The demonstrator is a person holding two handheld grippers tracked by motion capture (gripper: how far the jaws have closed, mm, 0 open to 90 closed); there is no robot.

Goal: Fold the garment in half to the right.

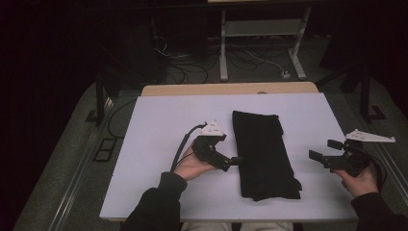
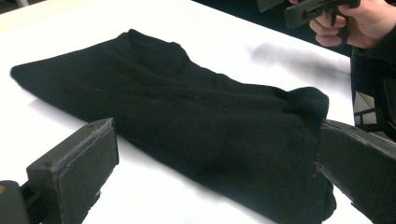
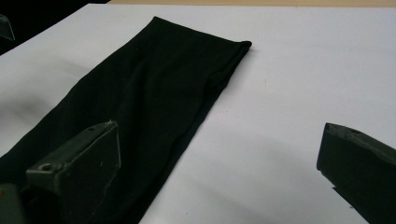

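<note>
Now my left tool [image 1: 234,161] sits wide open at the long folded black cloth [image 1: 262,154] (ready to pinch its edge), while my right tool [image 1: 321,153] waits open nearby.

We seem to be in a lab or recording room rather than a home. A plain white rectangular desk [image 1: 159,144] with a pale wooden far edge stands on grey carpet, its surroundings dark. Behind it, loose black and white cables [image 1: 192,65] sprawl across the floor around a white metal-framed stand [image 1: 262,33], with a white power strip [image 1: 286,74] nearby.
</note>
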